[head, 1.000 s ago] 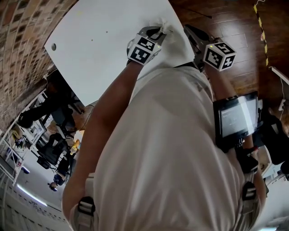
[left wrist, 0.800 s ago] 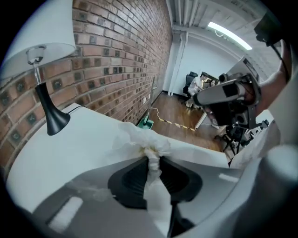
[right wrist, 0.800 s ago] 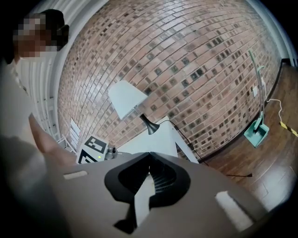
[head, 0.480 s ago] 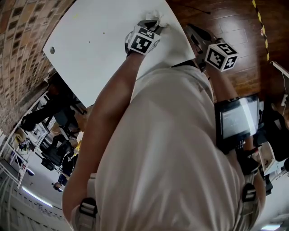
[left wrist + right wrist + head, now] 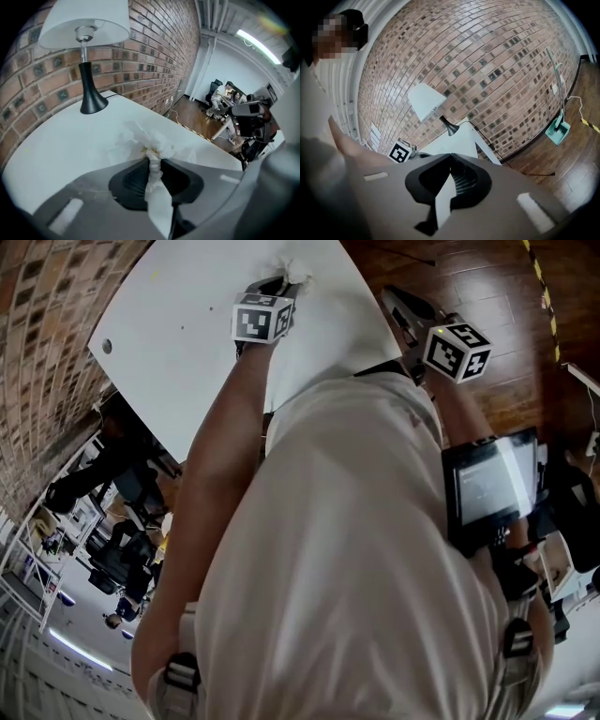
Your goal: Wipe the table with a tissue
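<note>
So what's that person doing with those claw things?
A person is wiping the white table with a tissue. The left gripper pinches the crumpled tissue and holds it against the tabletop near one edge, with a lamp standing further along by the brick wall. The right gripper is shut on nothing and hangs beside the table, over the wooden floor.

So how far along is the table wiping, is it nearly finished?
Done: the tissue is already picked up and pinched in the left gripper. In hand: it is held down on the white table near one edge. Left: hard to say, since the top shows no dirt or streaks to tell wiped areas from unwiped ones. The right gripper is off to the side, jaws together, not helping.
</note>
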{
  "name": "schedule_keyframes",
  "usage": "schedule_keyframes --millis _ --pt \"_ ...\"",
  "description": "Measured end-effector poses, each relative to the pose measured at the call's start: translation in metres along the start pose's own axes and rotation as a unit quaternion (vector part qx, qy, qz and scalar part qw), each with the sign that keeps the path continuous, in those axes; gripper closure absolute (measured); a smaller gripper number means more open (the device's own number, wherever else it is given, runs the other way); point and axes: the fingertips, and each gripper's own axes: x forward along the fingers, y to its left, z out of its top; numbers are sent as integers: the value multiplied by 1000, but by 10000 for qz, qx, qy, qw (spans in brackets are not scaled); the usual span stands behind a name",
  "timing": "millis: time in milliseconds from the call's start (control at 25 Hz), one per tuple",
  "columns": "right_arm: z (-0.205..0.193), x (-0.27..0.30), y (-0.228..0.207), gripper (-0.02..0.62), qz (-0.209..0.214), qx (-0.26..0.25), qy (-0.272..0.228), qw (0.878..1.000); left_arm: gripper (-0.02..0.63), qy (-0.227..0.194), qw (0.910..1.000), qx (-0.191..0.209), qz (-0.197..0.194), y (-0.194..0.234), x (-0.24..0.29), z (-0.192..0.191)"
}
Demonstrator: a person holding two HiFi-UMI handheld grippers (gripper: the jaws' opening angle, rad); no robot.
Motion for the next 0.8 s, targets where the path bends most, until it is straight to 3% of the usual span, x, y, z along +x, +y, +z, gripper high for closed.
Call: schedule_keyframes --millis 280,640,800 --pt "2 0 4 588 107 -36 -12 9999 529 186 9988 -359 280 11 -22 -19" --pt "-6 5 17 588 335 -125 120 9993 531 867 9959 -66 253 -2 -46 -64" --pt "-9 11 28 588 445 -226 243 9985 531 952 9952 -152 170 -10 -56 -84"
